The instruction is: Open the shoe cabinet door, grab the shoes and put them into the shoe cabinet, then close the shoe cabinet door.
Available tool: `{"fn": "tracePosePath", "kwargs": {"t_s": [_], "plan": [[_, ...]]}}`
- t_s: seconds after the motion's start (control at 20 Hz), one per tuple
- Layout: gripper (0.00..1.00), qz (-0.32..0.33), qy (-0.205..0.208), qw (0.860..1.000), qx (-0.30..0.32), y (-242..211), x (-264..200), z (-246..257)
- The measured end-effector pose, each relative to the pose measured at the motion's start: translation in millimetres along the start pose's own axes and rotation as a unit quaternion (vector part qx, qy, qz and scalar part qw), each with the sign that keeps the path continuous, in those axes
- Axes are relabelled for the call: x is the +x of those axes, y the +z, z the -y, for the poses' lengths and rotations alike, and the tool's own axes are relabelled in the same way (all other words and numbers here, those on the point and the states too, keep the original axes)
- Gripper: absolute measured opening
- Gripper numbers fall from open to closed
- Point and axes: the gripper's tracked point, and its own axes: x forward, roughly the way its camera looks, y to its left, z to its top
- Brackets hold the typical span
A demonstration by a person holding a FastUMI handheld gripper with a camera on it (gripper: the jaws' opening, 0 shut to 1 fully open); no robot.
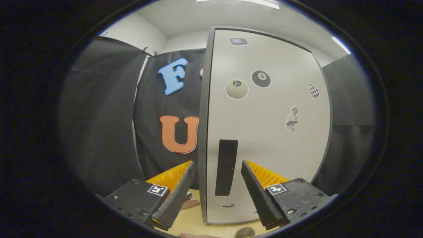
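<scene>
Pale shoe cabinet door with stickers stood upright, its dark vertical handle just beyond the tool's fingers.

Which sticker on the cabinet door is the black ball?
The black ball sticker sits high on the shoe cabinet door, beside the pale ball sticker. It alone is dark. The open gripper points at the door's handle.

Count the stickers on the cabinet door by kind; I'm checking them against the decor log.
Ball stickers: 2
Bust sticker: 1
Checkered oval sticker: 1
Blue sticker: 1
Small grey sticker: 1
Total: 6
The gripper has its jaws open, framing the door and its black handle.
</scene>
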Motion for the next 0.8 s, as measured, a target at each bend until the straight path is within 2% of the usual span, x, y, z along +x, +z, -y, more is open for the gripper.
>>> {"fn": "tracePosePath", "kwargs": {"t_s": [0.15, 0.25, 0.3, 0.4, 0.5, 0.65, 0.8], "plan": [[0.87, -0.012, -0.004, 1.000, 0.024, -8.1, 16.0, 7.6], [0.76, -0.014, -0.005, 0.999, 0.034, -10.2, 26.5, 13.1], [0.63, -0.015, 0.001, 0.999, 0.035, -11.5, 33.8, 13.6], [0.48, -0.029, 0.025, 0.999, 0.036, -20.0, 42.9, 9.5], [0.41, -0.024, 0.012, 0.999, 0.036, -19.2, 42.8, 12.3], [0.36, -0.023, -0.013, 0.999, 0.019, -19.1, 43.7, 13.3], [0.34, -0.030, -0.017, 0.999, 0.019, -19.7, 42.1, 14.1]]}}
